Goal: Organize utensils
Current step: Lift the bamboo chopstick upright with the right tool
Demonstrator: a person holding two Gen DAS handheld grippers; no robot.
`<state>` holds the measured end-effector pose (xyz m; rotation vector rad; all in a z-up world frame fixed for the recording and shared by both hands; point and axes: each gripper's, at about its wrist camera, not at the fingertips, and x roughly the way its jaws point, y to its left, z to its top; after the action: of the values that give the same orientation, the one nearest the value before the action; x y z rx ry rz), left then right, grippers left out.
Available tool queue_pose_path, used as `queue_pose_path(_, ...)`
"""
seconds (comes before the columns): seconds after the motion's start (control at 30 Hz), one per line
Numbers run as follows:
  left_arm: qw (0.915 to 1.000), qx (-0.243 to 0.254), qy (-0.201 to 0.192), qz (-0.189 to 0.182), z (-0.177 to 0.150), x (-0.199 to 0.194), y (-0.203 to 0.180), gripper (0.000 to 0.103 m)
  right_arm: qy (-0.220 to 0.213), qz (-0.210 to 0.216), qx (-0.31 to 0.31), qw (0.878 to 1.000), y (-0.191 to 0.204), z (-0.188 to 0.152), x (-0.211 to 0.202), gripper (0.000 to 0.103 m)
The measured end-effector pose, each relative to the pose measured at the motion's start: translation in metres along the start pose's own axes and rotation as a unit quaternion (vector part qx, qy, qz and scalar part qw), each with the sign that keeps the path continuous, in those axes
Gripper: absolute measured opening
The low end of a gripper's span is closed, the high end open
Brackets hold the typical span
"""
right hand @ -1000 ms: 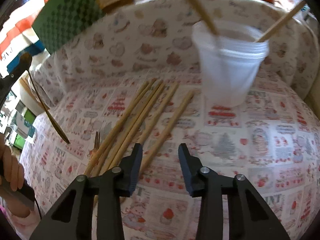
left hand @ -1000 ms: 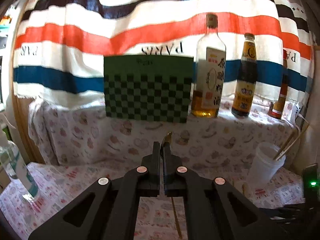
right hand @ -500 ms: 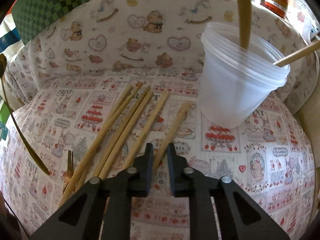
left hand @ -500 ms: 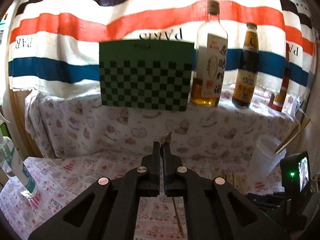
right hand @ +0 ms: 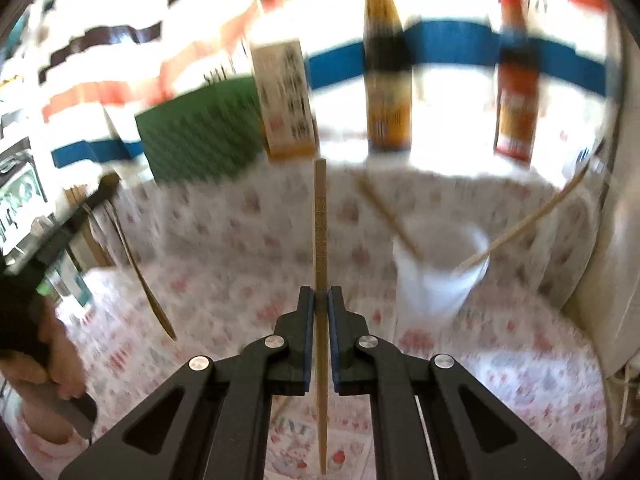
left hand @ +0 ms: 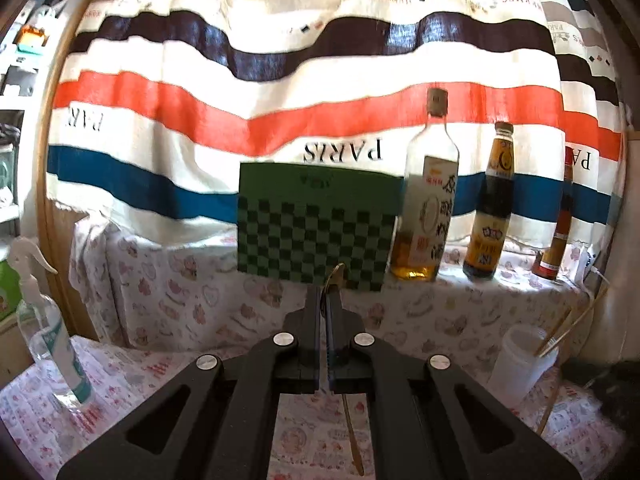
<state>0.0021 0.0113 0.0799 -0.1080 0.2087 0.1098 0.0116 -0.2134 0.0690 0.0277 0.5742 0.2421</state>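
My left gripper (left hand: 323, 300) is shut on a thin golden spoon (left hand: 335, 274); its bowl sticks up past the fingertips and its handle (left hand: 352, 432) hangs below. My right gripper (right hand: 320, 296) is shut on a wooden chopstick (right hand: 320, 216), held upright above the table and pointing up between the pads. A translucent plastic cup (right hand: 438, 268) stands to the right with two chopsticks leaning in it. The same cup (left hand: 520, 364) shows at the right of the left wrist view. The spoon (right hand: 140, 268) and the hand holding the left gripper appear at the left of the right wrist view.
A green checkered box (left hand: 316, 220) and three bottles (left hand: 424, 208) stand on the raised ledge at the back, before a striped curtain. A spray bottle (left hand: 44, 328) stands at the far left. A patterned cloth (right hand: 500, 368) covers the table.
The right gripper shut on one chopstick from the pile and lifted it clear of the table, tilting upward. The left gripper rose a little, still holding the spoon.
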Motion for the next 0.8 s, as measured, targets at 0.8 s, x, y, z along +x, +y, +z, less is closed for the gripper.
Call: queue_pose_path(0.8,0.9896,0.022,0.138,-0.034,-0.025,0.048,-0.013,0.001,-0.036,-0.019,-0.005,0.999,-0.014,-0.030,-0.013,0.008)
